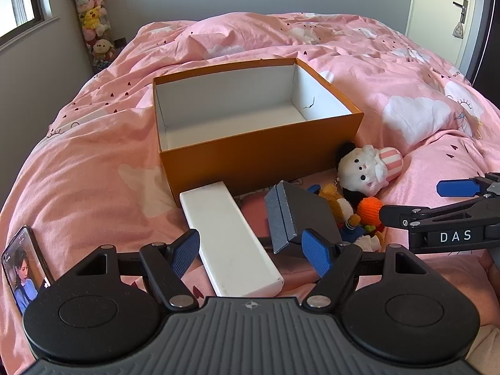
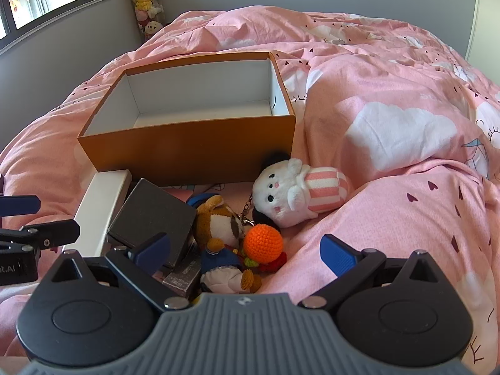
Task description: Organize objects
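An open orange box (image 1: 262,159) (image 2: 187,153) with an empty white inside stands on the pink bed. In front of it lie a long white box (image 1: 231,237) (image 2: 103,206), a dark grey box (image 1: 300,215) (image 2: 153,215), a white plush with a striped hat (image 1: 368,168) (image 2: 297,197), a brown plush (image 2: 218,222) and an orange crochet ball (image 1: 368,207) (image 2: 263,243). My left gripper (image 1: 254,254) is open around the near end of the white box, apart from it. My right gripper (image 2: 247,253) is open above the brown plush and crochet ball, holding nothing.
A phone (image 1: 23,268) lies at the bed's left edge. A raised fold of the pink duvet (image 2: 390,125) is right of the box. A tall column of plush toys (image 1: 92,22) stands in the far corner by a window. A door (image 1: 450,15) is at far right.
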Tool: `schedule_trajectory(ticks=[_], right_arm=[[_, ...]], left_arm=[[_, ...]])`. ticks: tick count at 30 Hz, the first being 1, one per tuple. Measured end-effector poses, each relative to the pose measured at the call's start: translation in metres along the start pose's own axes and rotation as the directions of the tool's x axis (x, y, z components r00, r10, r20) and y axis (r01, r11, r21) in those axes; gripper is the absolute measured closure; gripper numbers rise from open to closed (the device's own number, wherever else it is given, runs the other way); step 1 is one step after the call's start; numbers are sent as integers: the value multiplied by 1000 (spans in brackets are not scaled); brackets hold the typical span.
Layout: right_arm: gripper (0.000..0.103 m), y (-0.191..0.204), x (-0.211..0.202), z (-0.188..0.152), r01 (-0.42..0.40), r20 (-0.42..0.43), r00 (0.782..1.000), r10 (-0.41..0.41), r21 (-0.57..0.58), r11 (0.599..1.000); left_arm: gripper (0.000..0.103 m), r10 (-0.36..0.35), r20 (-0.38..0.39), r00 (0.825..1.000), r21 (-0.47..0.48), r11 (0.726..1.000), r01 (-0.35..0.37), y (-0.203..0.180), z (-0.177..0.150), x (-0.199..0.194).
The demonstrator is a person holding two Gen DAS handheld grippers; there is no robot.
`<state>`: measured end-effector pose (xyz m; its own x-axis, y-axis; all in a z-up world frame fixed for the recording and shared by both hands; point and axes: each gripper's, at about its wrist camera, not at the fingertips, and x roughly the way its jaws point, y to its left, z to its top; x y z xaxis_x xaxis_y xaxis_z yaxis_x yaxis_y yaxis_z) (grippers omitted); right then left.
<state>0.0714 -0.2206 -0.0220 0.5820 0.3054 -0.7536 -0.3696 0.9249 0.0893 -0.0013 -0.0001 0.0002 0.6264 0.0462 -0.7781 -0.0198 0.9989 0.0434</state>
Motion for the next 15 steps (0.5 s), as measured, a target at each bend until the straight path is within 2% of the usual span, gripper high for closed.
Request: schedule_trajectory(ticks=[15], right_arm=[[1, -1, -1, 0, -2, -1, 1000, 2, 2, 1000]], left_arm=[[16, 14, -1, 1000, -10, 1000, -14, -2, 0, 0]])
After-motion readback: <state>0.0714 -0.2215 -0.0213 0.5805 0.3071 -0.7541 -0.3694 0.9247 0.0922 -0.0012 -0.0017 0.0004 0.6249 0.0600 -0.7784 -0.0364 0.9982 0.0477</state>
